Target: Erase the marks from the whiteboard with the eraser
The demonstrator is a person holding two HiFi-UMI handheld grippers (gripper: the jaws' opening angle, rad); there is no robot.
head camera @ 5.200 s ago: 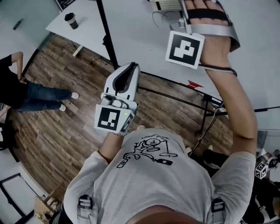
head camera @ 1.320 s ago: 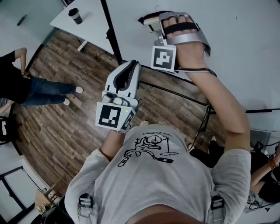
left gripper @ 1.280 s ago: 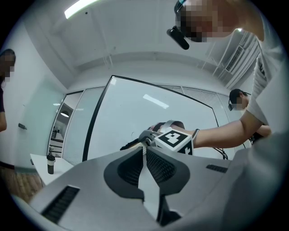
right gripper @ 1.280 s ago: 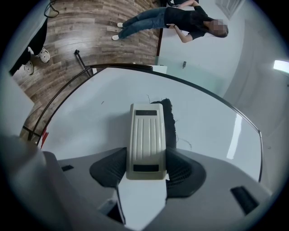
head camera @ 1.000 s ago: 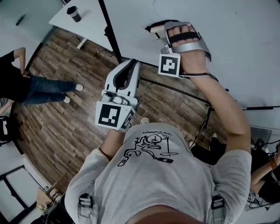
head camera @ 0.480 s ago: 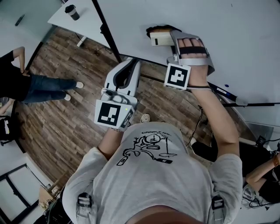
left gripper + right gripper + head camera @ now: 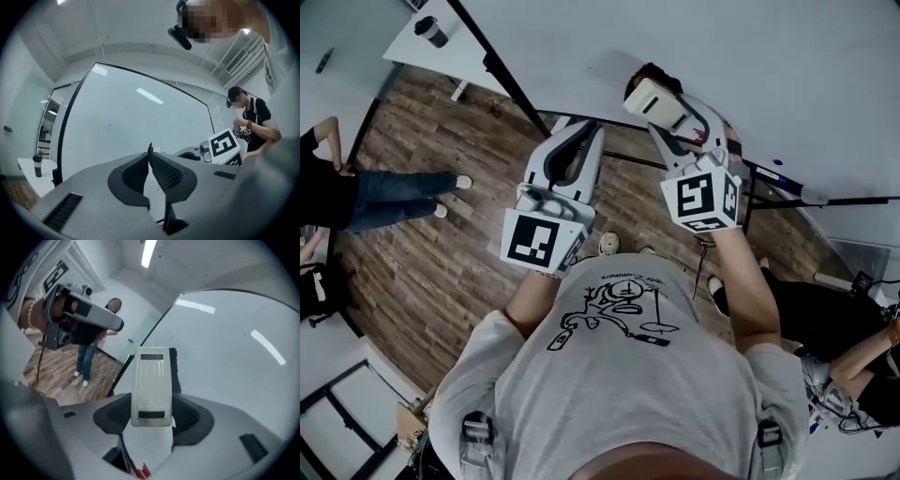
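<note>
The head view looks steeply down from above the person onto the left gripper [image 7: 584, 131] and right gripper [image 7: 675, 127], with the whiteboard [image 7: 787, 56] across its upper frame, while each gripper view sits close behind its own jaws, facing that same whiteboard, the eraser [image 7: 150, 385] centred in the right one.

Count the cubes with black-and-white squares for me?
2. A left cube on the left gripper, a right cube on the right gripper. More may be hidden.
</note>
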